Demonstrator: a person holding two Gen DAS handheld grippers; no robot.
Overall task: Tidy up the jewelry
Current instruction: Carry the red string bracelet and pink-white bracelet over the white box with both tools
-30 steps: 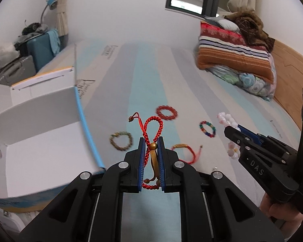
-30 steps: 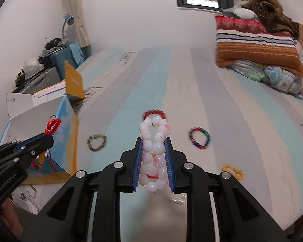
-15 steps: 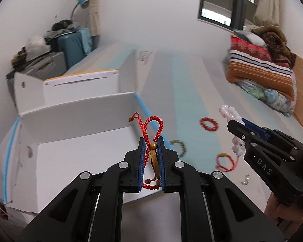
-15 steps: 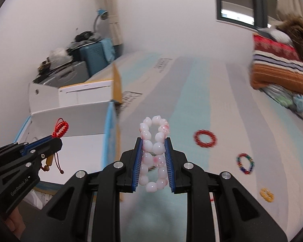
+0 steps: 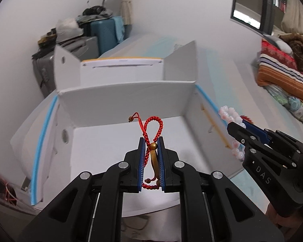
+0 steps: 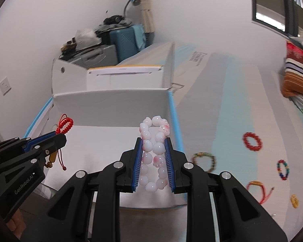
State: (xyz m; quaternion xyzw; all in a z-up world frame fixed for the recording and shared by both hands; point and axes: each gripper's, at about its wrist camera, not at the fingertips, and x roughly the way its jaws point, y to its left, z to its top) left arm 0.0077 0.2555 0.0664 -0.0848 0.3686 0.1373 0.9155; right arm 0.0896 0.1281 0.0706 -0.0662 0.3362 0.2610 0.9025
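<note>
Red braided cord bracelet (image 5: 150,139) with a gold bead sits pinched between the blue pads of the left hand-held gripper (image 5: 151,141), held above the open white cardboard box (image 5: 119,94). Just beside it, the right hand-held gripper (image 6: 153,141) is clamped on a white and pink bead bracelet (image 6: 154,153), also over the box near its blue-edged right wall. On the striped bed (image 6: 232,104) lie a red bead bracelet (image 6: 252,141), a greenish one (image 6: 204,161), a multicoloured one (image 6: 283,169) and a yellow one (image 6: 294,201).
</note>
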